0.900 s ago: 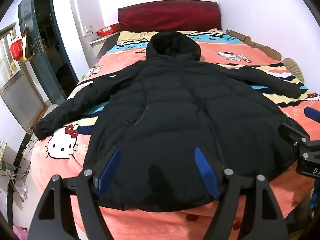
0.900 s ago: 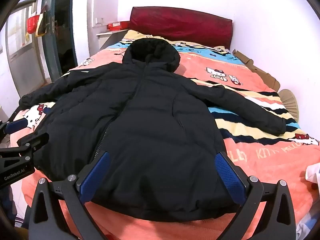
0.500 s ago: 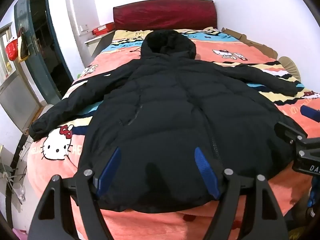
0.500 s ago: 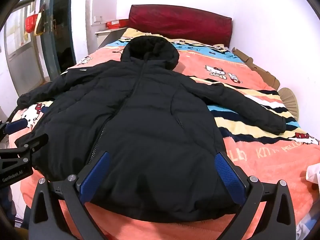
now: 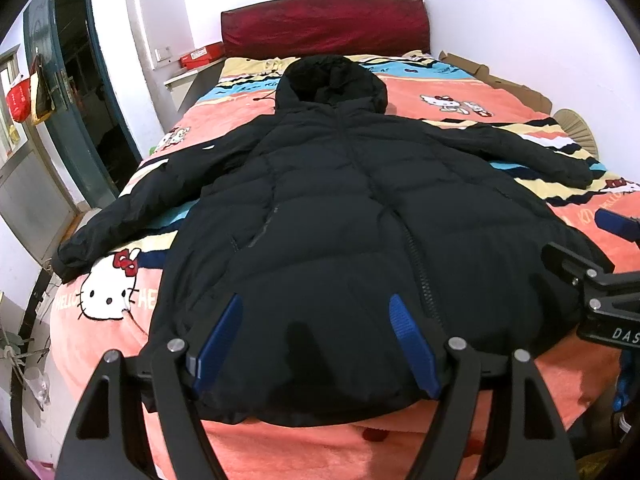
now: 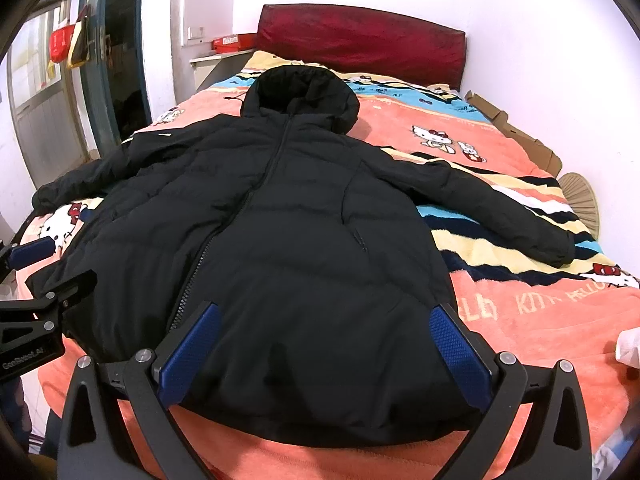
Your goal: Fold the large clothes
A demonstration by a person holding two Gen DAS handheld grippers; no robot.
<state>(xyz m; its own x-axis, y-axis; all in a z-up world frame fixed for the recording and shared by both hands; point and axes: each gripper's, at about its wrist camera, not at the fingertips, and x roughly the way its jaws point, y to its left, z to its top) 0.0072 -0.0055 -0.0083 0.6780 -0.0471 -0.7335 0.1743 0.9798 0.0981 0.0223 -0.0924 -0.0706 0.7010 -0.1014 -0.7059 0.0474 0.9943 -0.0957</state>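
Note:
A large black hooded puffer coat (image 5: 340, 220) lies flat, front up and zipped, on the bed, with both sleeves spread out to the sides and the hood toward the headboard; it also shows in the right wrist view (image 6: 288, 216). My left gripper (image 5: 316, 344) is open and empty, hovering over the coat's hem left of the zipper. My right gripper (image 6: 324, 344) is open wide and empty over the hem right of the zipper. Each gripper shows at the edge of the other's view.
The bed has an orange Hello Kitty blanket (image 5: 104, 320) and a dark red headboard (image 5: 324, 24). A door (image 5: 60, 120) stands left of the bed. Cardboard (image 6: 516, 132) and a straw fan (image 6: 580, 196) lie along the right wall.
Both grippers have drifted slightly back and up from the hem; the coat has not moved. Both stay open.

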